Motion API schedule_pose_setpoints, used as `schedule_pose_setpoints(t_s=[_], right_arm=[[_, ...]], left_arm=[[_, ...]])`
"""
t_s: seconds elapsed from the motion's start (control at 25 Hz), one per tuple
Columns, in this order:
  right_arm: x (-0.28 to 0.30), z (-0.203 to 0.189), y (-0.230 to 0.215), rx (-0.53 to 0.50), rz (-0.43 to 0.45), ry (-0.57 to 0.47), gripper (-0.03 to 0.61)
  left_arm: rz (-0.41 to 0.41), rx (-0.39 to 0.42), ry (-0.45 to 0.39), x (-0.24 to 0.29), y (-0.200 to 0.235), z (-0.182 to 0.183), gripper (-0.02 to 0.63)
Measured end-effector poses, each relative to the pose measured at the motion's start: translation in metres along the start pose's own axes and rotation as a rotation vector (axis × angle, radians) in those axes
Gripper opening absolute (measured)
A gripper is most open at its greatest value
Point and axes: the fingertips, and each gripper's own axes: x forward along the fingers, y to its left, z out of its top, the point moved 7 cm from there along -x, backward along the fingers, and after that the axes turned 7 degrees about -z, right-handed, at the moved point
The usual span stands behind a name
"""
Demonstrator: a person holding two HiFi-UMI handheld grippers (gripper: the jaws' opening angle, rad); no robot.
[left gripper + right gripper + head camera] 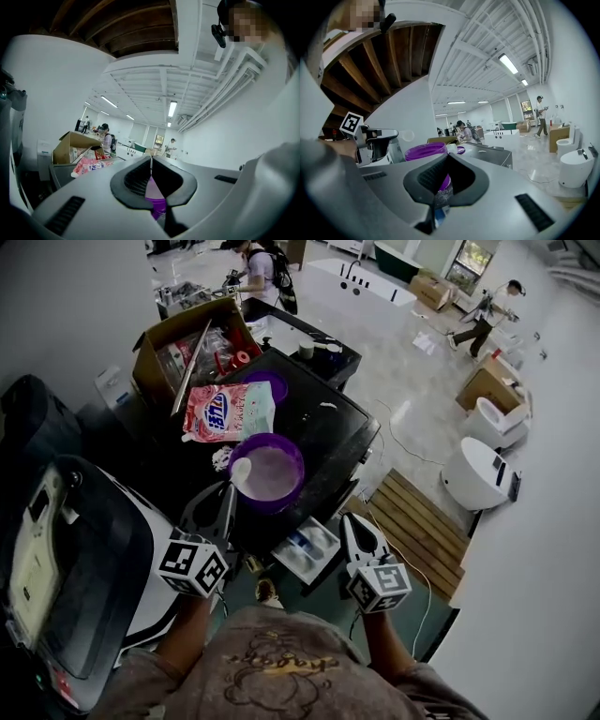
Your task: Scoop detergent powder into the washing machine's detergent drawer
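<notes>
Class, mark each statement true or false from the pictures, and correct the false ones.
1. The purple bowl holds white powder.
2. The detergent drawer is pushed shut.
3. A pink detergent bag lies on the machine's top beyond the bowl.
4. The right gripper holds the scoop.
1. True: the purple bowl holds white powder.
2. False: the detergent drawer is pulled out, its compartments showing.
3. True: the pink detergent bag lies beyond the bowl.
4. False: the right gripper is shut on nothing, above the drawer. The white scoop rests in the bowl, and the left gripper appears closed on its handle.
</notes>
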Motion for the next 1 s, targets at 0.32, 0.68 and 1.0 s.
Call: schedule_pose_setpoints(t_s=[0.32,0.68,1.0], right_arm=[[0.027,0.005,0.000,0.017,-0.036,-0.006,0.003],[0.042,0.011,-0.009,0.018,0.008,-0.003,0.003],[0.055,0.018,-0.024,-0.001,0.066,-0.008,0.003]], left_arm=[[-0.052,0.010,0.017,0.029,0.028,0.000,0.025],[-0.057,0.051,0.071,0.050,0.029,0.010,0.025],[-0.058,0.095,0.186,0.074,0.032,0.007,0.025]])
